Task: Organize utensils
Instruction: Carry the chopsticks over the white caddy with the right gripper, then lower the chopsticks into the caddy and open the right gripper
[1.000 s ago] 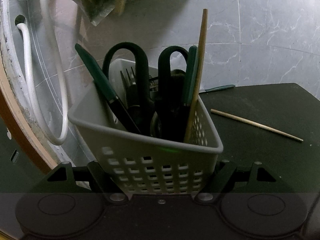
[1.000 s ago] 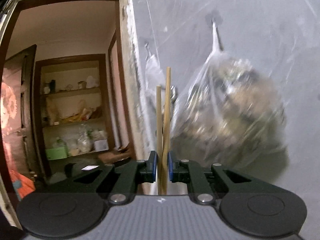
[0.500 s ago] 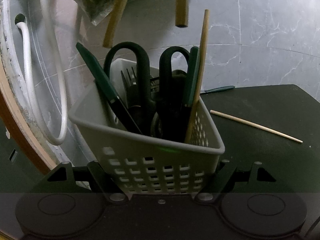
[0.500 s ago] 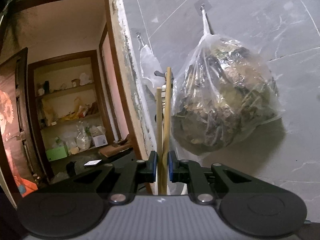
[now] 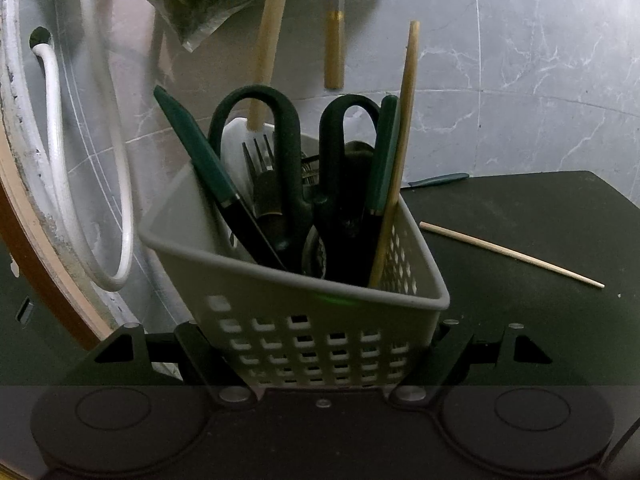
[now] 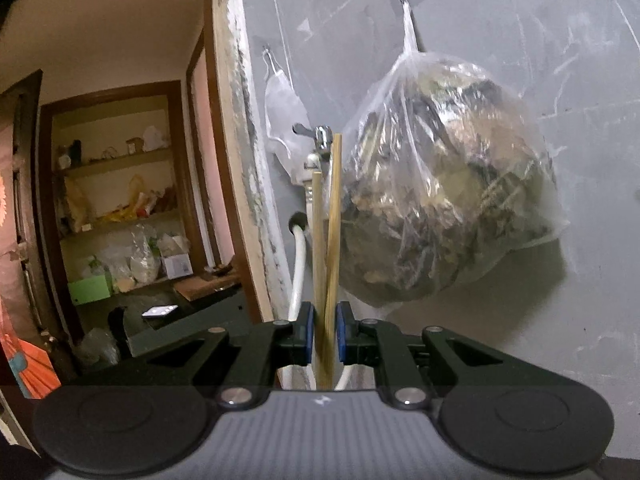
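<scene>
Currently the step in hand is loading chopsticks into the caddy [image 5: 296, 312]. The left gripper [image 5: 320, 360] clamps the caddy's lower walls from both sides, steadying it at the left end of the dark counter [image 5: 540, 216], near the wall. The right gripper [image 6: 322, 334] pinches two chopsticks [image 6: 328, 240] between its blue pads [image 6: 305, 334], their upper ends standing up and slightly splayed

Judgement: the pair hangs above the caddy and is not yet in. In the left view their lower ends show, one [image 5: 266, 48] over the back rim behind the scissors [image 5: 288, 168], the other [image 5: 334, 56] higher and further right. The next move calls for lowering both ends into a free gap, then releasing. The caddy is crowded with scissors, a fork [image 5: 260, 160], green-handled tools and one chopstick [image 5: 394, 152] leaning at the right corner, so the splayed ends may snag on a handle

One more chopstick [image 5: 512, 254] lies on the counter towards its right edge; a green-handled utensil [image 5: 438, 179] lies at the back edge. Both remain to be collected

View differences: only the left view shows the caddy, the counter and the stray items. Only the right view shows the grip itself, a hanging bag [image 6: 444, 200], a tap [image 6: 320, 136] and a doorway
</scene>
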A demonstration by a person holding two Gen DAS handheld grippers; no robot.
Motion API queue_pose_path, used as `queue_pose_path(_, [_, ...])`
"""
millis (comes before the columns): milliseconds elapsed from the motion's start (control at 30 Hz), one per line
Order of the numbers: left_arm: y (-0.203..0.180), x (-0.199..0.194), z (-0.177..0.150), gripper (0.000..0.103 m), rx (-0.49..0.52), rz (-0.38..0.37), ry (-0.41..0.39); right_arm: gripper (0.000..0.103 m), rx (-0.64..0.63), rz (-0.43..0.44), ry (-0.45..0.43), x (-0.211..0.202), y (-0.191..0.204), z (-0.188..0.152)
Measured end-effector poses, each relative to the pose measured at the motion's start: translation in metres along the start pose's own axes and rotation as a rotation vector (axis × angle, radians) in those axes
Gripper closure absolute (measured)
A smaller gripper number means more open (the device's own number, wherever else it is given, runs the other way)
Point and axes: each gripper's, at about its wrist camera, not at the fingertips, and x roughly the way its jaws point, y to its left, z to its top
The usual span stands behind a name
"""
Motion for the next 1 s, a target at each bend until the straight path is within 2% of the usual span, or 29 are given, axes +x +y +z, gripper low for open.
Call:
queue_pose_path(200, [-0.001, -0.001, -0.001, 0.022, 0.001, -0.001, -0.004, 0.09, -0.005, -0.031, 0.052, 0.016, -0.002, -0.008])
queue_pose_path(467, [0.0, -0.003, -0.002, 0.022, 0.001, -0.005, -0.009, 0.09, 0.016, -0.055, 0.05, 0.019, -0.002, -0.01])
queue_pose_path(733, [0.001, -0.002, -0.002, 0.022, 0.001, -0.005, -0.009, 0.09, 0.024, -0.039, 0.018, 0.013, 0.002, -0.003])
queue_pose_path(1000, [0.001, -0.002, -0.002, 0.022, 0.001, -0.006, -0.009, 0.09, 0.036, -0.051, 0.045, 0.022, -0.001, -0.01])
